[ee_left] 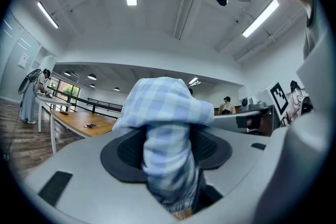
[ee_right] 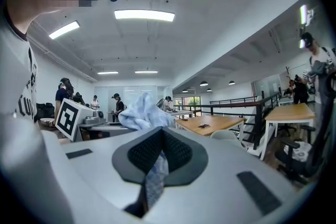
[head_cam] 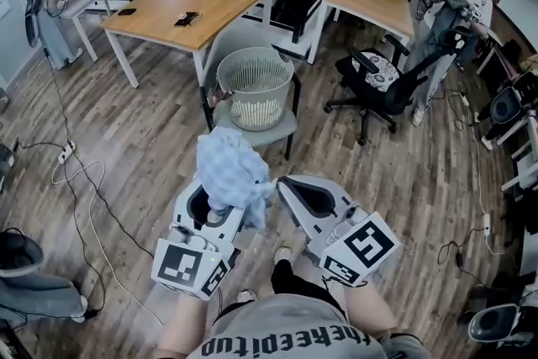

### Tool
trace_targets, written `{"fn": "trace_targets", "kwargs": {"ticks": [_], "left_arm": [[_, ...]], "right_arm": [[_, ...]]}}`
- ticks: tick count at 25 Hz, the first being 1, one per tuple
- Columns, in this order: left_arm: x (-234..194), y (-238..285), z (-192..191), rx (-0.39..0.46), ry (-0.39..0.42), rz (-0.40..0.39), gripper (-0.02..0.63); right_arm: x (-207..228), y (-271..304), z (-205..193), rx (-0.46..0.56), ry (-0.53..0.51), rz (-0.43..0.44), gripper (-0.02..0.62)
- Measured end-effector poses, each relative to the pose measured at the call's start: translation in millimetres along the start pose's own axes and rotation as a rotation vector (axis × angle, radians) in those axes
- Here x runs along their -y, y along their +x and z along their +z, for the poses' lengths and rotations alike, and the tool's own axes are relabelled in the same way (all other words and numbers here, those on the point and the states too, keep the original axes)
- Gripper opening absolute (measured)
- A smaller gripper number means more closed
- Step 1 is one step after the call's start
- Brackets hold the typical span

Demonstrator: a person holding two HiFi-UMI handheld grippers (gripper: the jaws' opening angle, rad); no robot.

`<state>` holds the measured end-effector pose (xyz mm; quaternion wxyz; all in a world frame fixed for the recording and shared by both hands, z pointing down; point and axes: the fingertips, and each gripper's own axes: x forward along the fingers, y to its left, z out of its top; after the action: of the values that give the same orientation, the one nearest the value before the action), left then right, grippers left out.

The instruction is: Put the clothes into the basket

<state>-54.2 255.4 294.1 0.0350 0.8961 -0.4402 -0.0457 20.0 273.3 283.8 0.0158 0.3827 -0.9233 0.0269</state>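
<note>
Left gripper point(head_cam: 224, 203), a smooth pale-grey shell with dark ribbed pads, pinches a soft, light-blue checked cotton cloth point(head_cam: 231, 168). The fabric fills the gap between its jaws and bunches into a crumpled mound over their tips. In the left gripper view the cloth point(ee_left: 163, 128) stands as a thick rolled column between the pads with a folded cap on top.

Just beside it, the right gripper point(head_cam: 290, 187) has its jaws pressed nearly together on a thin strip of the same cloth point(ee_right: 152, 181), which hangs down in the narrow slot between the pads.

Ahead of both grippers and well apart from them, a round off-white plastic basket with lattice walls point(head_cam: 252, 101) sits on the flat seat of a grey chair point(head_cam: 282, 129), above a wood-plank floor point(head_cam: 151, 155).
</note>
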Motion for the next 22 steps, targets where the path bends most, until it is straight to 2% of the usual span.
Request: {"fn": "trace_targets", "kwargs": {"ticks": [11, 22], "left_arm": [[1, 61, -7, -0.009, 0.003, 0.052, 0.235], [21, 127, -8, 0.004, 0.022, 0.082, 0.235]], "right_arm": [[64, 8, -1, 0.008, 0.023, 0.054, 0.009], [131, -1, 1, 0.026, 0.023, 0.091, 0.009]]}}
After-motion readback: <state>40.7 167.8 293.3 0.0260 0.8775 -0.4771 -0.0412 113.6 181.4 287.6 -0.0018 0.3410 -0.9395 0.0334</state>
